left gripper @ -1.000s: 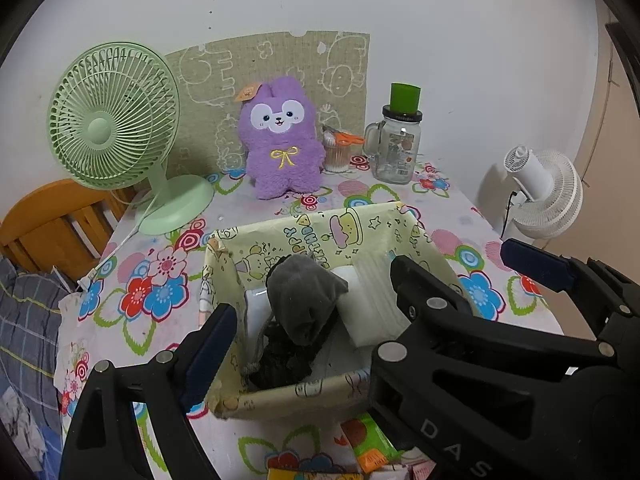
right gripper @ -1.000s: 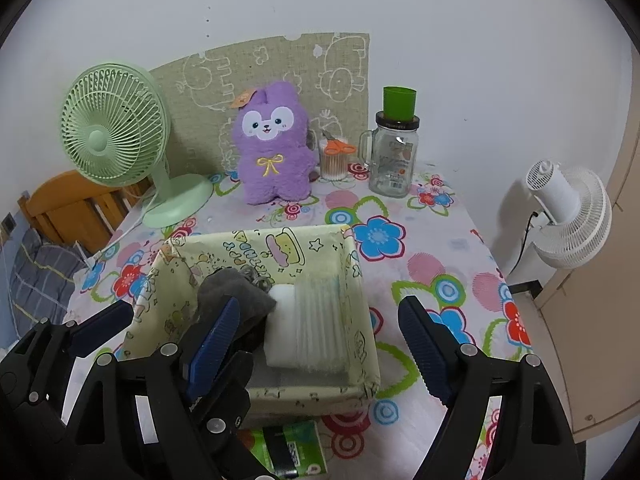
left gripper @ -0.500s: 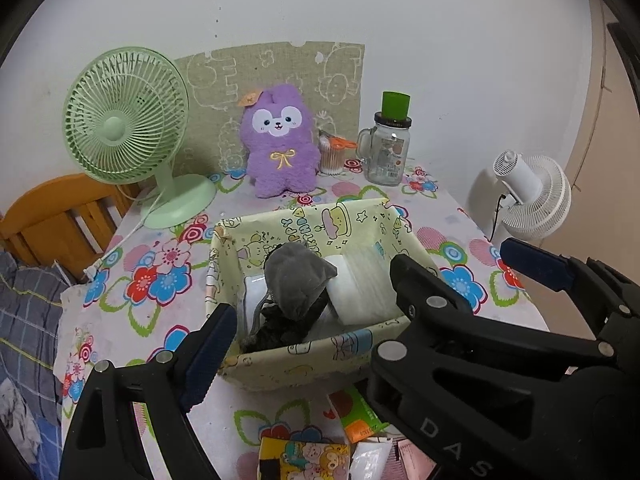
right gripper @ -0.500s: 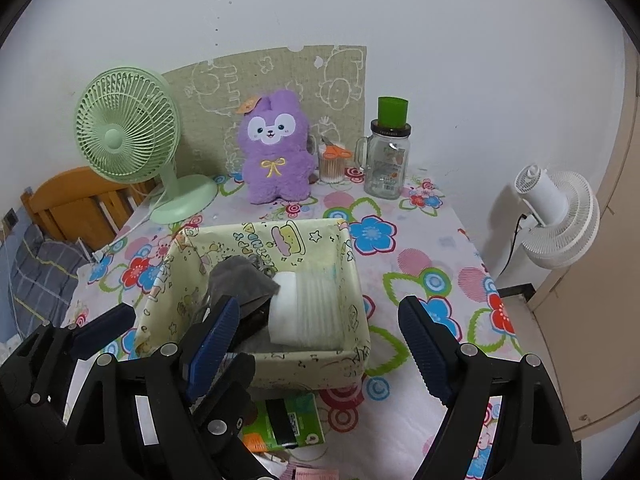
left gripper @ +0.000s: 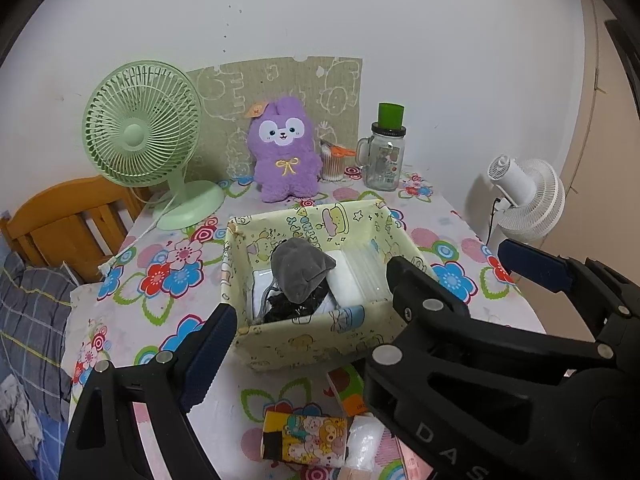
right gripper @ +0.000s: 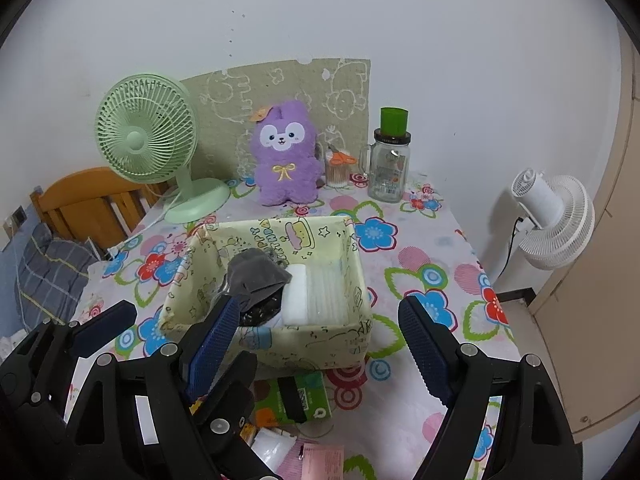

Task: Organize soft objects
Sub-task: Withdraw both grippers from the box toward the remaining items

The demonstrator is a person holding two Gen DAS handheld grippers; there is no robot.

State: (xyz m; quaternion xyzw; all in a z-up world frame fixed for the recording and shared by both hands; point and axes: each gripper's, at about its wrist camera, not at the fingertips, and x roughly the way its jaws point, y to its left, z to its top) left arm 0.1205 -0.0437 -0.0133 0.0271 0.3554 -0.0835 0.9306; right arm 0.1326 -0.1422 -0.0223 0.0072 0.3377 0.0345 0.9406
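Both grippers, left [left gripper: 308, 312] and right [right gripper: 316, 344], hold their jaws wide apart and empty near the fabric bin [left gripper: 304, 340], which holds a grey sock [left gripper: 300, 272]. The right view alone shows bare surface [right gripper: 424, 248] toward the right edge.

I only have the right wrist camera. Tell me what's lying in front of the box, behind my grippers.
Observer: A yellow cartoon-printed packet lies on the tablecloth, just in front of the fabric box.
Operator: Now check inside the box, left of the grey cloth.
Observer: A white item sits against the box's left wall, partly under the grey cloth.
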